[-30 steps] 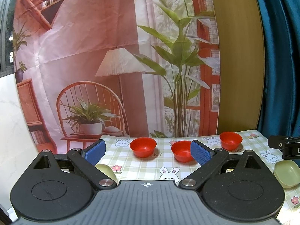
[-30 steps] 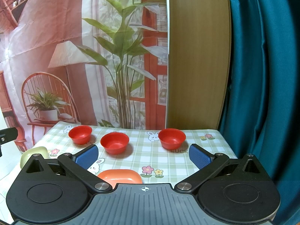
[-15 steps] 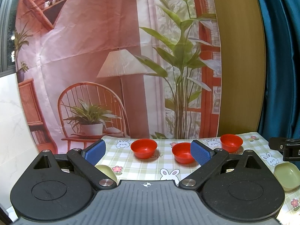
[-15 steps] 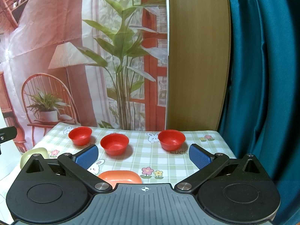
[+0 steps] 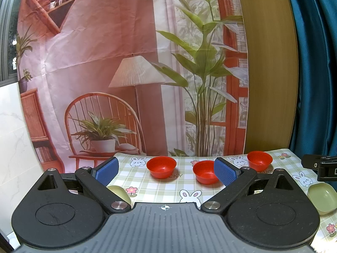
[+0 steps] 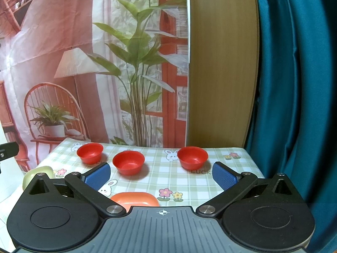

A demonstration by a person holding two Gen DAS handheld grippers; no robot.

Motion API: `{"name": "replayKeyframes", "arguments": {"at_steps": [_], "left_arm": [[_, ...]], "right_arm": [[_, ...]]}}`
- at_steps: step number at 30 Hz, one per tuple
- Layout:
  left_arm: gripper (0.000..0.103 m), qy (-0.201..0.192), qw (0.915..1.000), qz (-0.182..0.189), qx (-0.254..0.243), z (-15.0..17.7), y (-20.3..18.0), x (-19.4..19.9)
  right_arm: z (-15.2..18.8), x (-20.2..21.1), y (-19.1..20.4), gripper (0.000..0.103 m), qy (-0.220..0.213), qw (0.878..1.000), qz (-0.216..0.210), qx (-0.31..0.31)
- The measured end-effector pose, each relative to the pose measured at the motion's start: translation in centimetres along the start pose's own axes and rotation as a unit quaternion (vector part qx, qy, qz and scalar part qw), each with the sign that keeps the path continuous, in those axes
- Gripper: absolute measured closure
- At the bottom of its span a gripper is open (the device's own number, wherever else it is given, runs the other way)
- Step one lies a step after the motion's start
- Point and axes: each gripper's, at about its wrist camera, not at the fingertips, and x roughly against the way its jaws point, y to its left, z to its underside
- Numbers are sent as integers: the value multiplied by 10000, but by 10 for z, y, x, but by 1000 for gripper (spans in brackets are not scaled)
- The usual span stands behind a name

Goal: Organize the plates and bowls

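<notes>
Three red bowls stand in a row on the checked tablecloth: left bowl [image 5: 161, 166] [image 6: 90, 152], middle bowl [image 5: 205, 171] [image 6: 128, 162], right bowl [image 5: 259, 160] [image 6: 192, 157]. A pale green dish [image 5: 322, 198] lies at the right in the left wrist view; another green dish [image 5: 118, 193] [image 6: 38, 176] lies at the left. An orange dish [image 6: 134, 199] lies just under my right gripper. My left gripper [image 5: 166, 171] is open and empty above the near table. My right gripper [image 6: 161, 177] is open and empty.
The tablecloth [image 6: 168, 181] with rabbits and flowers covers a small table. A printed backdrop [image 5: 126, 73] hangs right behind it, with a wooden panel [image 6: 223, 73] and a teal curtain [image 6: 294, 105] to the right. The right gripper's edge [image 5: 320, 166] shows in the left wrist view.
The left wrist view has shifted slightly; the bowls sit a little further right and lower in it. The right view is nearly unchanged. Both grippers stay open.
</notes>
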Motion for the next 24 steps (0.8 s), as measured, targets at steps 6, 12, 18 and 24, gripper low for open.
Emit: {"name": "replayKeyframes", "arguments": {"at_steps": [6,12,18,24], "left_arm": [[5,-4,10000,-3,2,0,0,0],[5,2,10000,-4,-1,0,0,0],[5,-4,10000,1,-1,-1,-1,0],[5,-2,10000,-18,18,-1,-1,0]], "right_arm": [[0,1,0,0,-6,10000,3,4],[1,1,-1,0,-8,10000,-1,10],[1,1,-1,0,-10,10000,-1,11],[1,1,-1,0,-11,10000,-4,15]]}}
